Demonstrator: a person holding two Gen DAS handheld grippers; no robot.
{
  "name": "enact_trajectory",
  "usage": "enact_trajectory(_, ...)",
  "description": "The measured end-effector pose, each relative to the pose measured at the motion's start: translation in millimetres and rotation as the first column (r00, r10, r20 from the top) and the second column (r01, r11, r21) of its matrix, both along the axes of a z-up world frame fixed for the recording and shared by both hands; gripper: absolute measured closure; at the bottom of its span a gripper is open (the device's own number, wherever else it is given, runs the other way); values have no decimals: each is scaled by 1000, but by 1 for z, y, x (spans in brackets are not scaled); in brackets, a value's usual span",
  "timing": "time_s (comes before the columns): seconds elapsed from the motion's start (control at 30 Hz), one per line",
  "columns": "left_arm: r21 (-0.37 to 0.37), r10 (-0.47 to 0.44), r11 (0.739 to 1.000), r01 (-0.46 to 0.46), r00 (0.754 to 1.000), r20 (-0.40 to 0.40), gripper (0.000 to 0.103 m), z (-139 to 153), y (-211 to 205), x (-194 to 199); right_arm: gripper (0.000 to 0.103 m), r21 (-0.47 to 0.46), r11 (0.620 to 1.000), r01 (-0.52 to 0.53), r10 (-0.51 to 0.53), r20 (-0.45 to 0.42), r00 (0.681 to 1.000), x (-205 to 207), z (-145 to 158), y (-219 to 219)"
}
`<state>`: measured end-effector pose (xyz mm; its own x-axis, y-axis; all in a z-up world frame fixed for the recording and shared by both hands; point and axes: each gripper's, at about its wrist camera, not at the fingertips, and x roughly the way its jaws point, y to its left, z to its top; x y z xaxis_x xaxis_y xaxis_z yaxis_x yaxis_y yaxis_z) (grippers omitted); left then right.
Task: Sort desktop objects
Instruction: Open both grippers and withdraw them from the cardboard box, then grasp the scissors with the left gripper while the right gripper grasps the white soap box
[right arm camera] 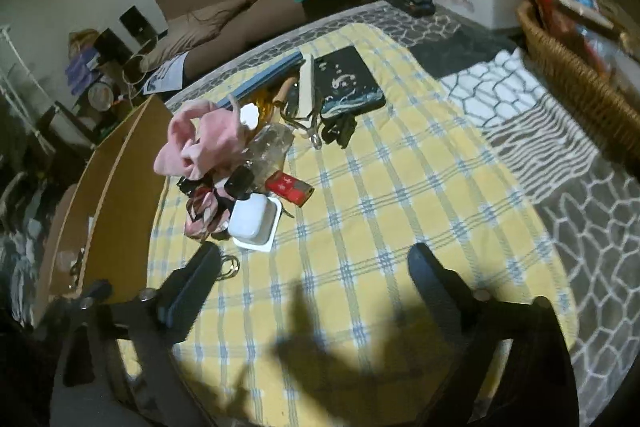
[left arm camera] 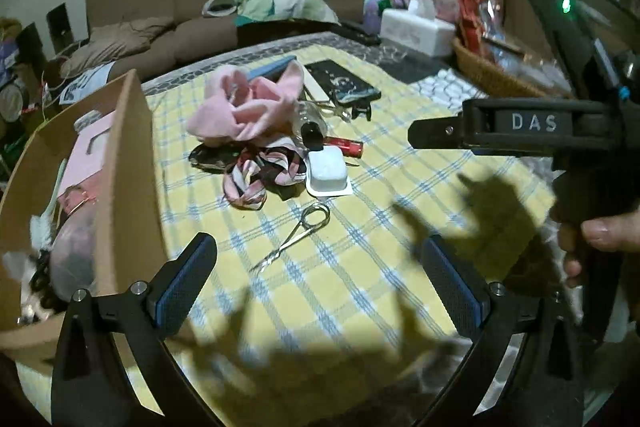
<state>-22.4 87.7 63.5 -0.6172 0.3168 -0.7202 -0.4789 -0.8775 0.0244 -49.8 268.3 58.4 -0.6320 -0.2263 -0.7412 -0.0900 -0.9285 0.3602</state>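
Table: a yellow-and-blue checked cloth (left arm camera: 360, 267) covered the work area, with the loose items bunched toward its 11 o'clock side in both wrist views.
Cardboard box: the open cardboard box (left arm camera: 120, 163) stood at 9 o'clock of the cloth, already holding pink and white odds and ends; I judged it to be the place things were being sorted into.
Pink cloth: a crumpled pink cloth (left arm camera: 244, 111) lay at 12 o'clock of the pile, partly over a clear bottle (right arm camera: 272, 143).
Black case: a black patterned case (right arm camera: 348, 83) sat at the far edge, well apart from the grippers.
White tray: a small white plastic tray (left arm camera: 328, 173) lay at the pile's near edge, touching a patterned hair tie (left arm camera: 256, 179).
Red item: a small red box (right arm camera: 290, 187) lay just beside the tray at 1 o'clock of it.
Scissors: small metal scissors (left arm camera: 296, 235) lay alone on the cloth, nearest the left gripper (left arm camera: 320, 287).
Left gripper: spread wide, nothing between its pads.
Right gripper: the right gripper (right arm camera: 316, 291) was also spread wide and empty, the tray at 11 o'clock of it.
Advice: I would take the lone scissors first, closing across the narrow shank, not the loops, to avoid dragging the cloth.
Writing: "DAS" read clearly on the right gripper's body (left arm camera: 534, 123); the red box's print was too blurred to read.
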Motion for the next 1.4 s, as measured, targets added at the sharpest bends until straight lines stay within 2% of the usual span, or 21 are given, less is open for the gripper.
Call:
enact_trajectory(0.07,-52,-5,999,3,999,-33,6,-8,10,-8,15,-8,1000,9,-9,4,1000,-5,-6,1)
enact_trajectory(0.13,-66,-18,998,17,1000,-6,21,-17,15,-19,20,-13,1000,7,-7,7,1000,-9,-12,2)
enact_trajectory(0.17,-86,-15,996,15,1000,3,24,-23,18,-25,21,-11,1000,2,-2,11,1000,-11,-14,2)
enact_trajectory(0.3,-153,-57,987,54,998,-13,27,-40,30,-35,28,-17,1000,-9,10,26,1000,-15,-22,6)
enact_trajectory(0.37,-189,-66,980,67,998,8,39,-52,32,-43,30,-46,999,2,-1,26,1000,-16,-23,11)
enact_trajectory(0.47,-128,-84,988,89,996,42,51,-57,27,-52,35,-45,999,6,-6,16,1000,-19,-21,13)
enact_trajectory(0.53,-90,-121,988,127,991,64,78,-57,27,-53,35,-33,999,3,-3,14,1000,-21,-20,12)
enact_trajectory(0.57,-91,-136,986,141,989,60,82,-57,28,-50,35,-33,999,0,1,18,1000,-22,-21,11)
enact_trajectory(0.63,-99,-154,982,159,987,50,82,-57,32,-46,37,-39,999,-6,7,25,1000,-25,-23,9)
enact_trajectory(0.7,-67,-163,984,168,985,63,82,-56,30,-47,39,-39,999,-17,19,30,999,-28,-25,6)
enact_trajectory(0.83,18,-130,991,129,987,92,82,-46,18,-48,39,-41,999,-28,29,25,999,-28,-24,1)
enact_trajectory(0.93,66,-106,993,100,990,93,82,-30,6,-46,39,-60,998,-31,32,20,999,-30,-24,1)
enact_trajectory(1.07,186,-74,981,60,995,69,82,8,-21,-35,39,-68,996,-48,49,8,999,-33,-23,-10)
enact_trajectory(1.2,265,-30,964,18,999,42,82,41,-48,-27,39,1,996,-88,88,1,996,-41,-24,-39)
enact_trajectory(1.37,304,23,952,-27,1000,17,82,71,-81,-23,40,128,988,-89,89,10,996,-57,-35,-72)
enact_trajectory(1.4,306,35,951,-37,999,14,82,75,-87,-21,44,135,986,-93,92,16,996,-59,-39,-75)
